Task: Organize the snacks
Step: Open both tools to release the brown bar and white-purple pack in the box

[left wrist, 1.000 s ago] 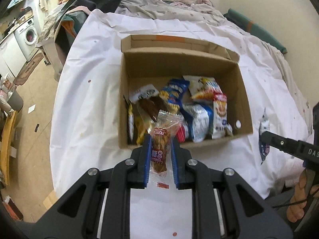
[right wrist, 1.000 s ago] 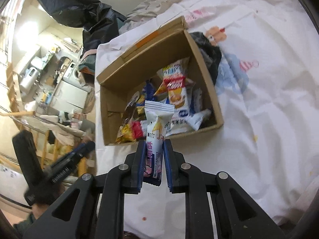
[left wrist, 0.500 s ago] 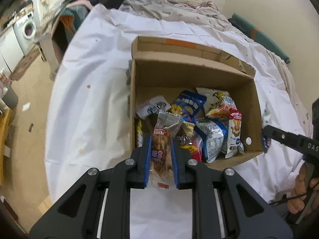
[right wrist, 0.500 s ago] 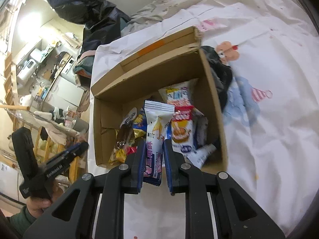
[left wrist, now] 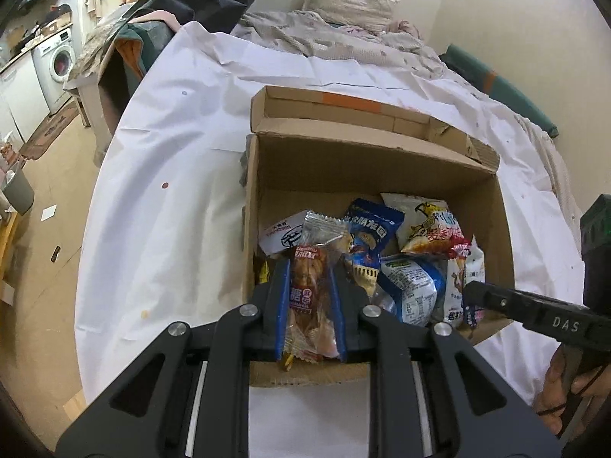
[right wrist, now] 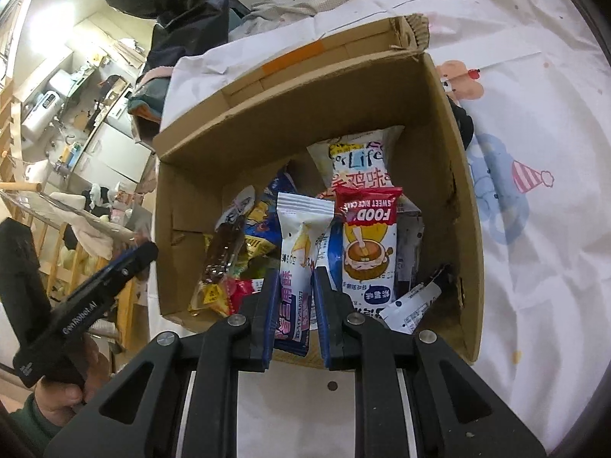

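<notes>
Left tongs (left wrist: pixel 311 305) grip a clear brown-snack packet (left wrist: pixel 314 286); right tongs (right wrist: pixel 293 313) grip a white packet (right wrist: pixel 296 263), both over the cardboard box (right wrist: pixel 454 175).

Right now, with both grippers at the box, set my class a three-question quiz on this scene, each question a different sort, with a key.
1. True or false: the left gripper is shut on a clear packet with a brown snack inside.
2. Multiple choice: the white packet in the right gripper is over A) the floor, B) the open cardboard box, C) the pillow.
3. Fill in: the box stands on a bed covered by a ____ sheet.

Key: 1 true; 2 B; 3 white.
</notes>
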`<action>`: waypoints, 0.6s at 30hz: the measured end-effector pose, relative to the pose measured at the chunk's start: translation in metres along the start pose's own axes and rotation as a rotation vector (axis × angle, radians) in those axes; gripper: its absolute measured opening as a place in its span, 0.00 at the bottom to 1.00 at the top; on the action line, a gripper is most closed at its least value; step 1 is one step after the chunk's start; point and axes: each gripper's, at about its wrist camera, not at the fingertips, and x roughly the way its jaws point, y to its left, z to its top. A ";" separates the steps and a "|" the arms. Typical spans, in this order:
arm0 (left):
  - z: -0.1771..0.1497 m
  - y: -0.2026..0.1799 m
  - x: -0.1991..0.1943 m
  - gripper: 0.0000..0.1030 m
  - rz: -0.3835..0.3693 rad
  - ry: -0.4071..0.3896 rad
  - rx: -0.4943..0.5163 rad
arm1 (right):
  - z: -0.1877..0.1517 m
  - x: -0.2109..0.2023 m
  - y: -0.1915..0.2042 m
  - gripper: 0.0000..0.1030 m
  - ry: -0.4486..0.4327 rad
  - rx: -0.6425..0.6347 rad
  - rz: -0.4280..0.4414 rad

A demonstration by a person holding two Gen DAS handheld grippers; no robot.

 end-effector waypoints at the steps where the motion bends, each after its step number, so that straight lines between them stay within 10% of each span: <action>1: -0.001 -0.002 0.003 0.17 0.004 0.007 0.006 | 0.000 0.001 -0.001 0.18 0.005 0.011 0.006; 8: -0.005 -0.012 0.004 0.22 0.003 0.024 0.034 | -0.004 0.000 0.003 0.19 0.003 -0.015 0.000; 15: -0.004 -0.012 -0.010 0.72 0.031 -0.039 0.036 | -0.003 -0.010 0.006 0.24 -0.056 -0.007 -0.014; 16: -0.004 -0.011 -0.011 0.73 0.030 -0.042 0.038 | -0.003 -0.012 0.006 0.28 -0.061 -0.010 -0.020; 18: -0.005 -0.010 -0.016 0.75 0.033 -0.053 0.039 | -0.003 -0.016 0.006 0.68 -0.084 -0.012 -0.017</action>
